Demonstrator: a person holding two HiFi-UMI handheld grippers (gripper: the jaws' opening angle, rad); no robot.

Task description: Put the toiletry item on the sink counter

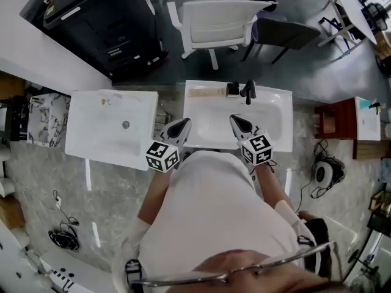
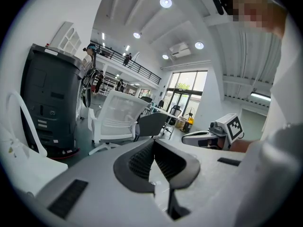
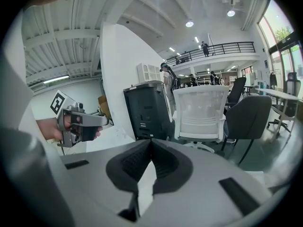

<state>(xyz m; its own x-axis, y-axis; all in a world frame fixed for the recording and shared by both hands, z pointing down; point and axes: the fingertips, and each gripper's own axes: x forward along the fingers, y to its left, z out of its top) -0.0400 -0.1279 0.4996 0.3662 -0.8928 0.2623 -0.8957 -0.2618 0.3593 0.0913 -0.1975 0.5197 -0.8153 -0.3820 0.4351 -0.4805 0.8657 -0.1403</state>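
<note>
I stand before a white sink (image 1: 275, 112) with a black faucet (image 1: 248, 90) at its back rim. On the back counter lie a pale beige strip (image 1: 206, 92) and a small dark item (image 1: 233, 90); which is the toiletry item I cannot tell. Both grippers hover level over the sink's near edge, pointing away from me. My left gripper (image 1: 183, 122) (image 2: 152, 143) is shut with nothing between its pads. Just as empty, my right gripper (image 1: 236, 118) (image 3: 150, 142) is shut too. Each gripper view shows the other gripper beside it and the room beyond.
A second white basin top (image 1: 110, 127) stands to the left. Behind the sink are a white chair (image 1: 220, 20), a dark chair (image 1: 284, 34) and a black machine (image 1: 101, 17). A wooden cabinet (image 1: 335, 118) is at the right, with cables (image 1: 324, 173) on the floor.
</note>
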